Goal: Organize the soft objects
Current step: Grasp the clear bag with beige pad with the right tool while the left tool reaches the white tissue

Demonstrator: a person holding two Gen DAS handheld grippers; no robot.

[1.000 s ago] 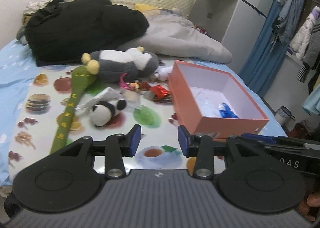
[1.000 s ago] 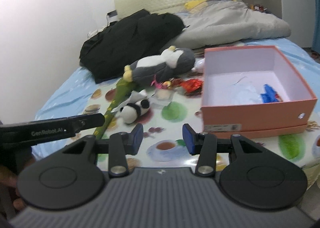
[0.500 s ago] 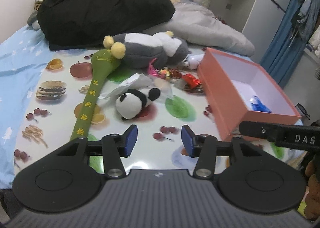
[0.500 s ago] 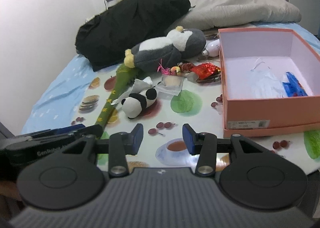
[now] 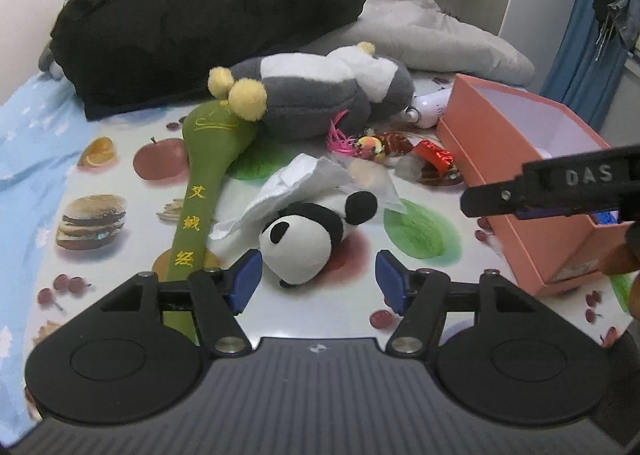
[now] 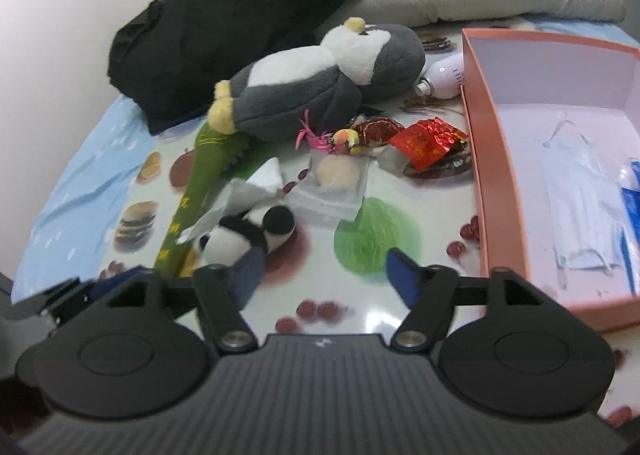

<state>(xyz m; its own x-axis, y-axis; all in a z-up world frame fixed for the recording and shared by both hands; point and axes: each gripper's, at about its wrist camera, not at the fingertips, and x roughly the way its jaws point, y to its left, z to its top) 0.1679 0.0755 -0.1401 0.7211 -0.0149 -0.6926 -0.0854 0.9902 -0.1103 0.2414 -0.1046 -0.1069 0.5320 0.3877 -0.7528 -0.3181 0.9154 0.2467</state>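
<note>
The small panda plush (image 5: 308, 243) lies on its side on the fruit-printed tablecloth (image 5: 120, 183), its white face toward the left gripper (image 5: 318, 281) and one black ear up. That gripper hangs just in front of it with its blue pads (image 5: 245, 281) standing apart; the jaws have just been opening, and the panda sits just beyond the gap, nearer the left pad, with neither pad pressing on it. A crumpled white tissue (image 5: 296, 187) lies against the panda's back.

The right gripper (image 6: 322, 277) is to the panda's right, over the cloth (its left pad is blurred). Its jaws have also just been opening and stand wide, with nothing between them but printed cherries.

Beside the panda runs a long green fabric stick with yellow embroidered characters (image 5: 200, 195), its broad head touching the yellow feet of a large grey-and-white penguin plush (image 6: 320, 79) lying on its back. Near the penguin are a pink-feathered toy (image 6: 320, 139), a clear packet holding a pale round (image 6: 338, 181) and red foil wrappers (image 6: 428, 141).

To the right stands an open salmon-pink box (image 6: 486, 159) holding a pale blue face mask (image 6: 580, 195). Behind everything lie a black coat (image 5: 200, 15) and a grey quilt (image 5: 432, 39).
</note>
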